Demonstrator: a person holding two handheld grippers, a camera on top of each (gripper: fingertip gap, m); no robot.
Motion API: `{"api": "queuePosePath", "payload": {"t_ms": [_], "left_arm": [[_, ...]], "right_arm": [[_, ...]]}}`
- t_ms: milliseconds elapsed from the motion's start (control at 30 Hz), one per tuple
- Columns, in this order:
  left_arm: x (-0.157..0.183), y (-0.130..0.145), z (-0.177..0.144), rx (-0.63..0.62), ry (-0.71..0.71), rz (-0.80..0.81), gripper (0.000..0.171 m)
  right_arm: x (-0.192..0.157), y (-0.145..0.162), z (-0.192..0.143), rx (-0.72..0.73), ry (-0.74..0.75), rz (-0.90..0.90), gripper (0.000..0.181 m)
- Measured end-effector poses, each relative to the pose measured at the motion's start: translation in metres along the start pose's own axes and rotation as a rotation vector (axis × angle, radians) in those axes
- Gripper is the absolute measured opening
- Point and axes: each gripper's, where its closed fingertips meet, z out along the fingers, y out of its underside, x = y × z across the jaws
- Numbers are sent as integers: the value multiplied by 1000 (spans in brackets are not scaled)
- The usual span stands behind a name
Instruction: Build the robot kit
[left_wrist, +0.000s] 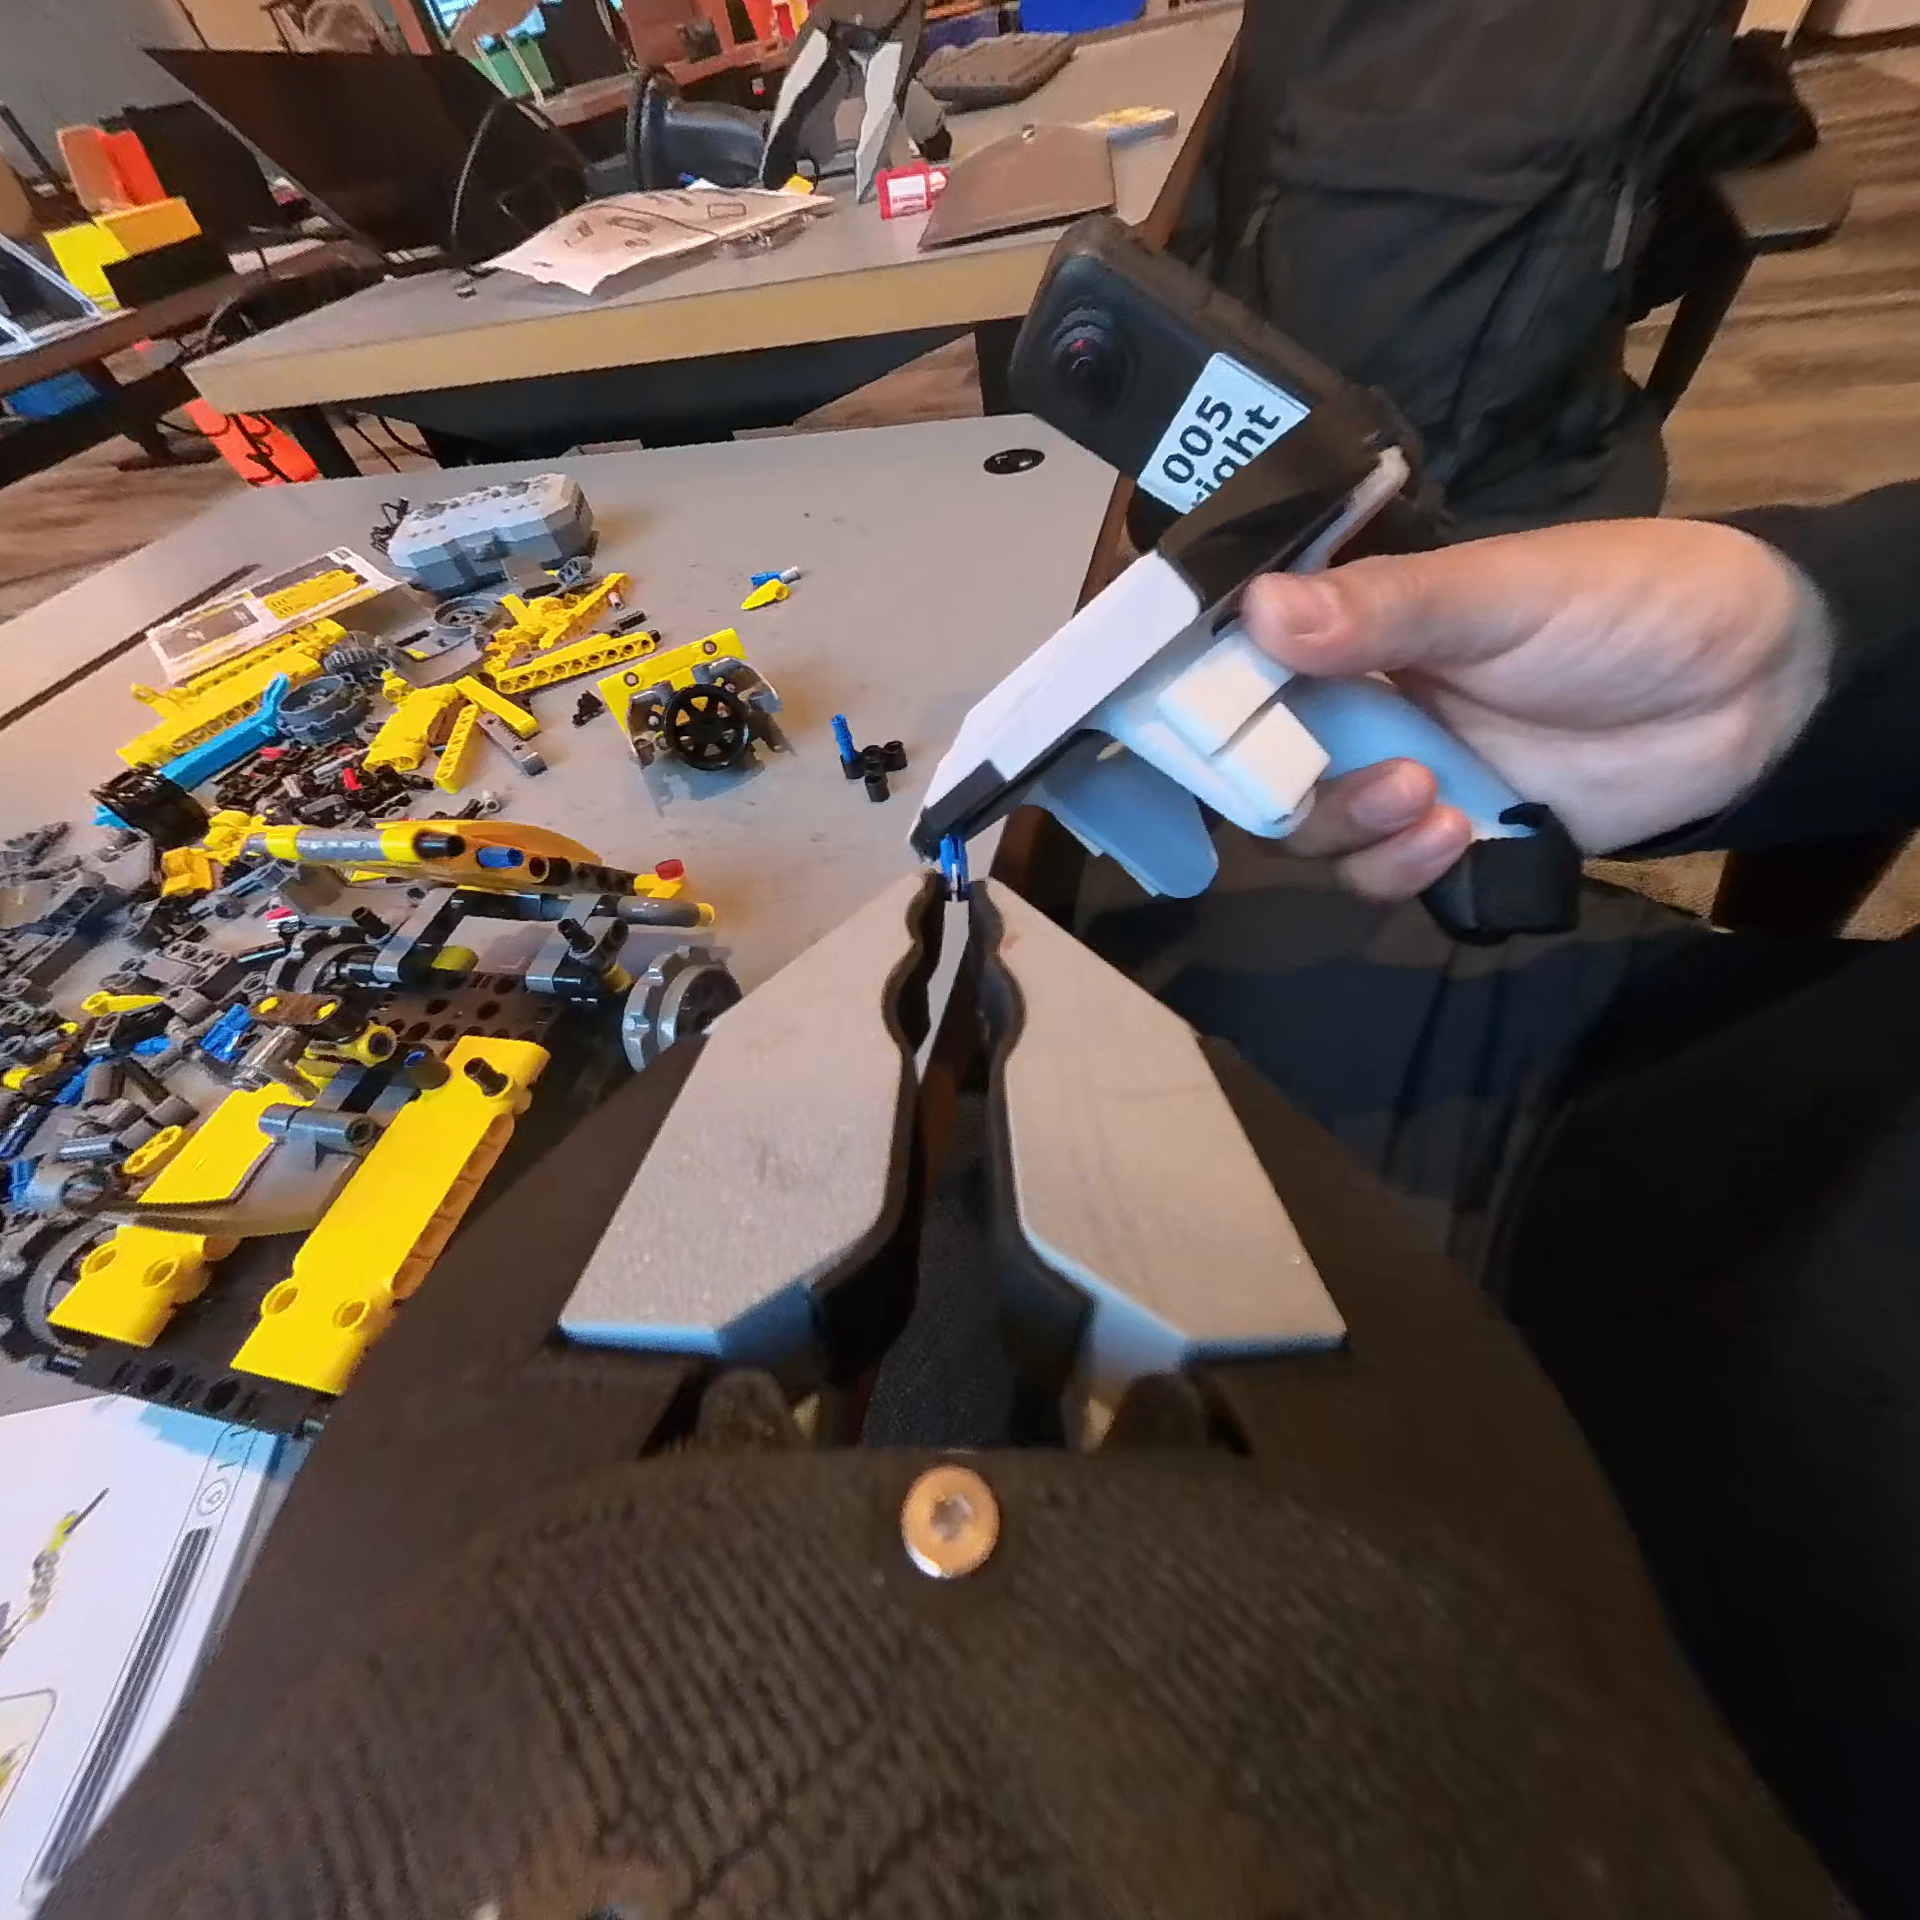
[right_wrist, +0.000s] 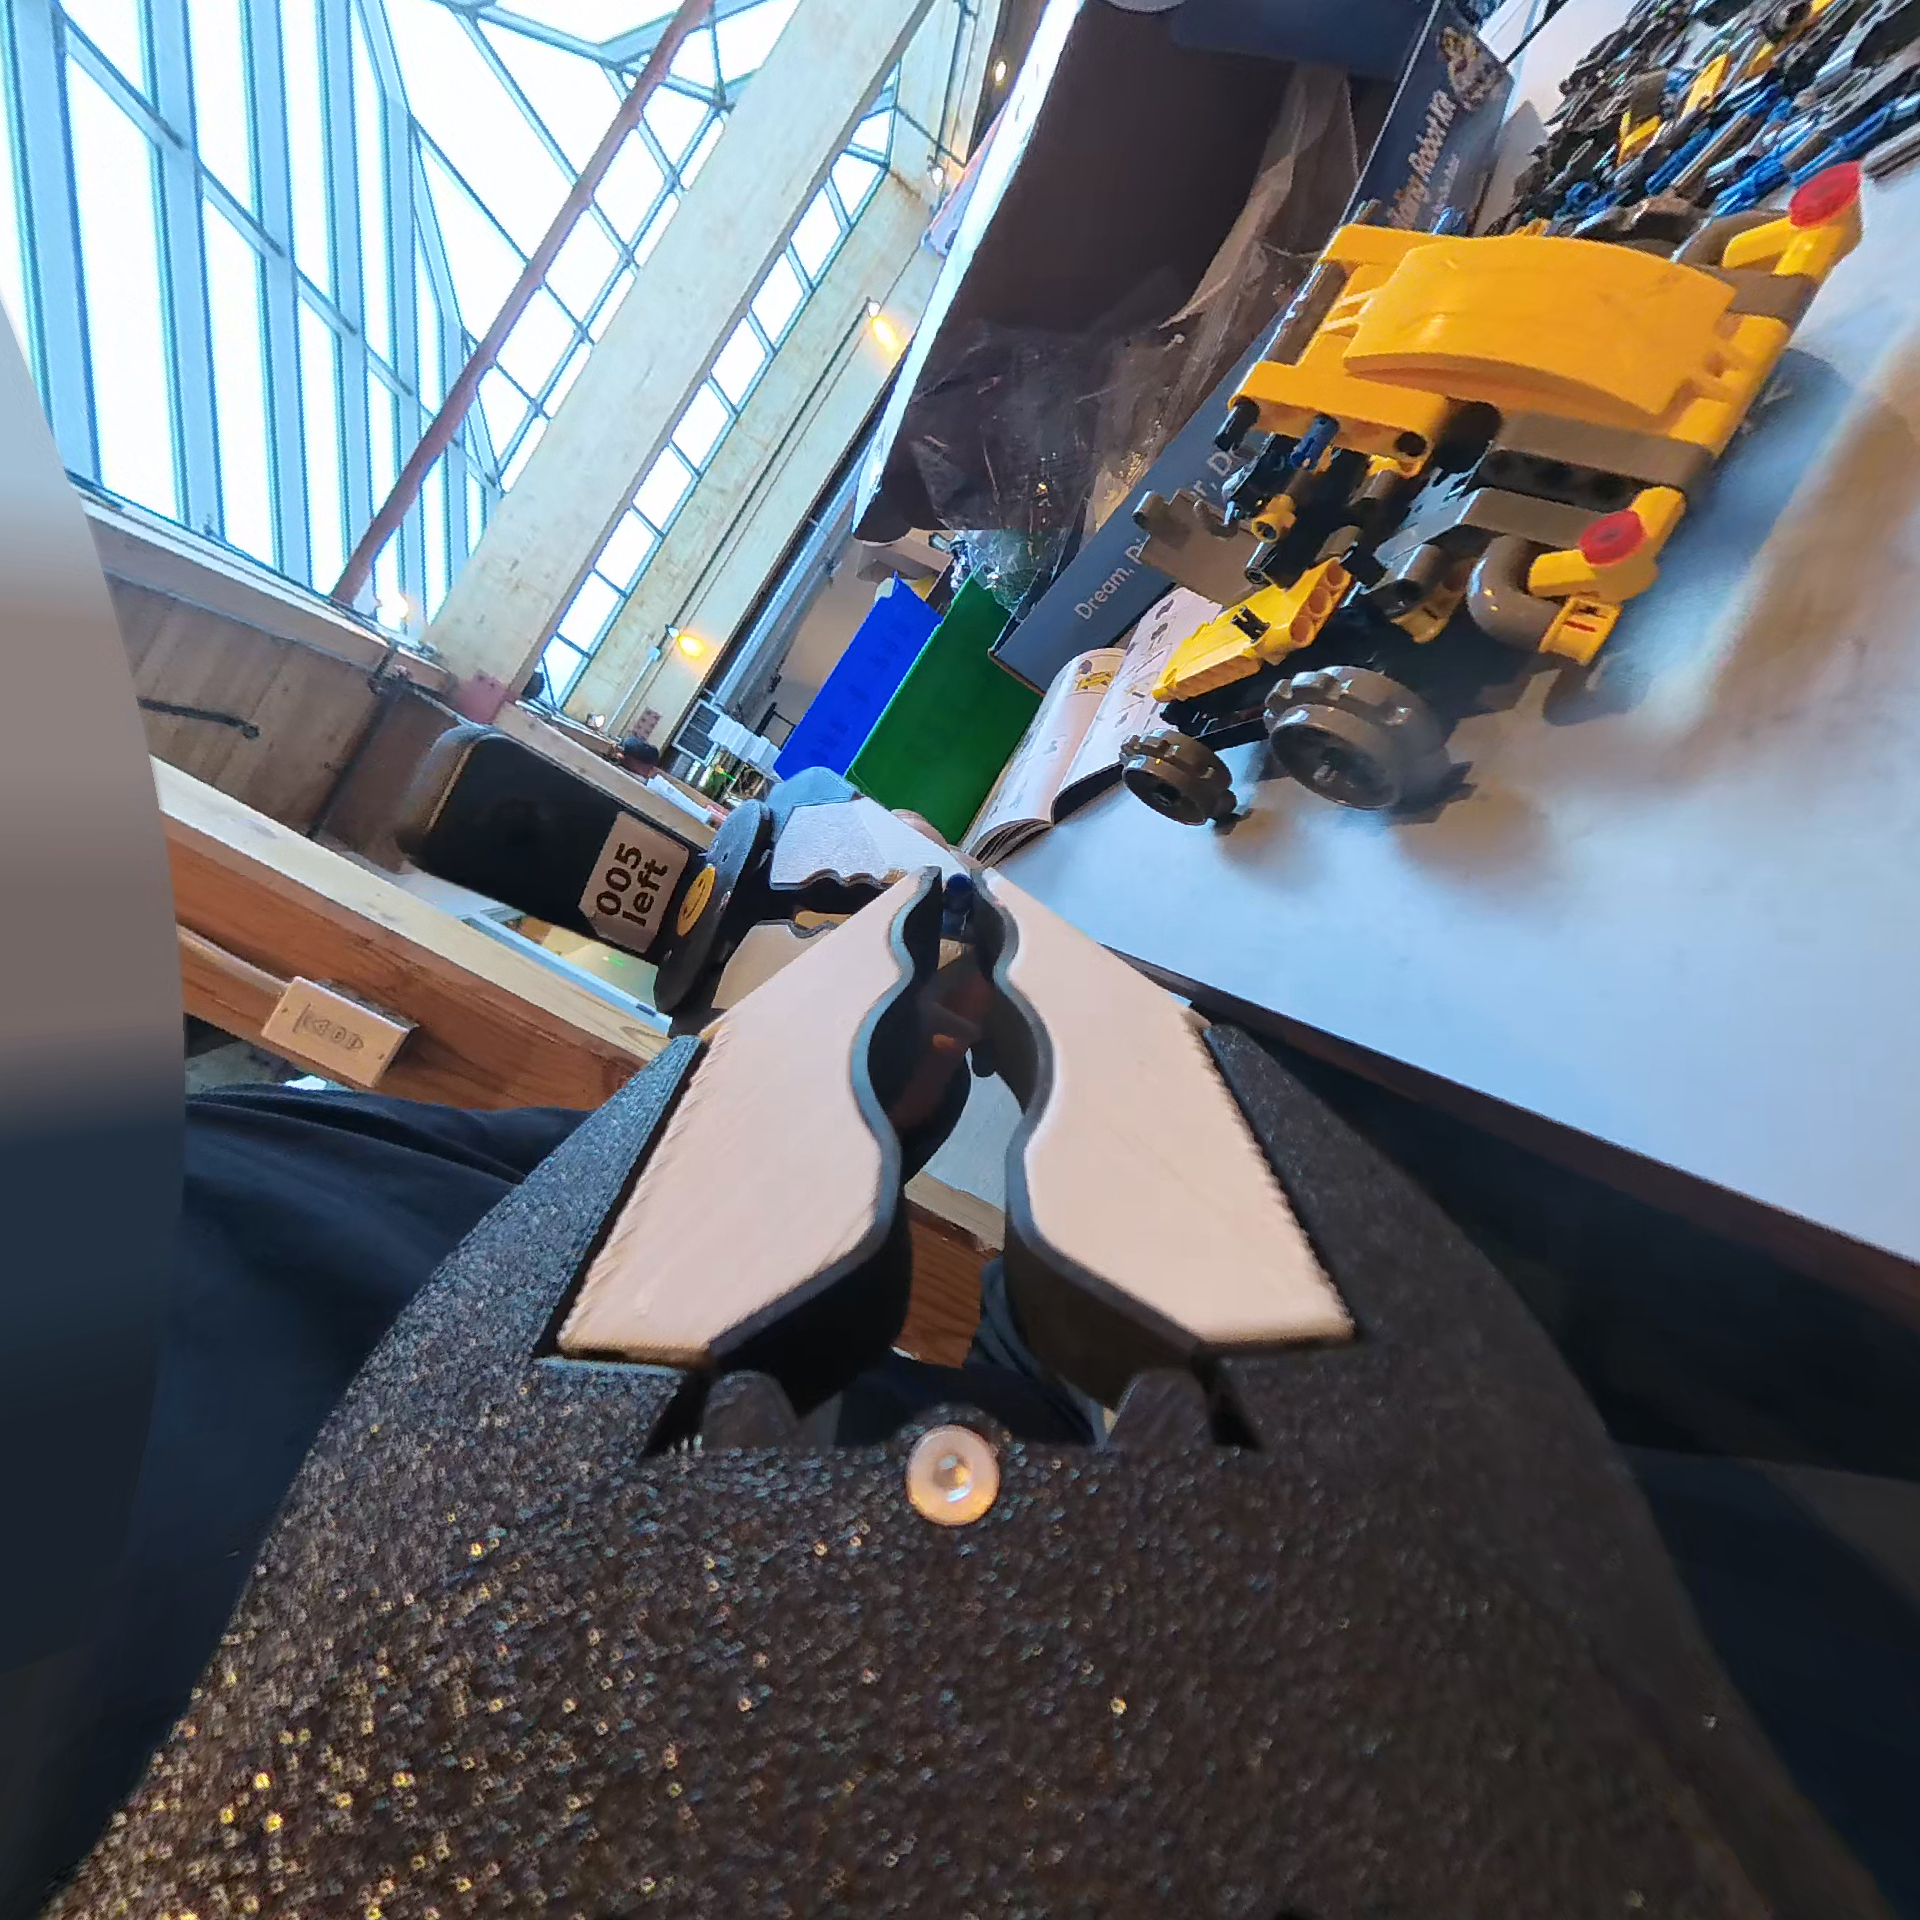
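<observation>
A small blue pin (left_wrist: 951, 860) sits in the air just off the grey table's near edge (left_wrist: 935, 623), between the tips of both grippers. My left gripper (left_wrist: 952, 891) is shut, its tips closed on the pin's lower end. My right gripper (left_wrist: 938, 831), held by a hand (left_wrist: 1538, 675), pinches the pin's upper end from above right. In the right wrist view my right gripper (right_wrist: 958, 902) is shut on the blue pin (right_wrist: 958, 889), and the left gripper (right_wrist: 831, 873) sits just behind it. A partly built yellow and grey vehicle model (left_wrist: 436, 997) (right_wrist: 1507, 416) stands on the table.
Many loose yellow, black, grey and blue pieces (left_wrist: 312, 727) cover the table's left side. A black wheel assembly (left_wrist: 707, 717) and small black connectors (left_wrist: 878, 764) lie nearer. An open booklet (right_wrist: 1081, 727) and a dark box (right_wrist: 1299, 364) lie beyond the model. A second table (left_wrist: 727, 301) stands behind. Left and right tips are no more than a few centimetres apart.
</observation>
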Motion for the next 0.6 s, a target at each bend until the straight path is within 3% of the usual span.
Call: {"api": "queuePosePath", "payload": {"t_ms": [600], "left_arm": [[-4, -6, -2, 22, -108, 137, 5]], "right_arm": [[-1, -4, -2, 29, 18, -8, 4]]}}
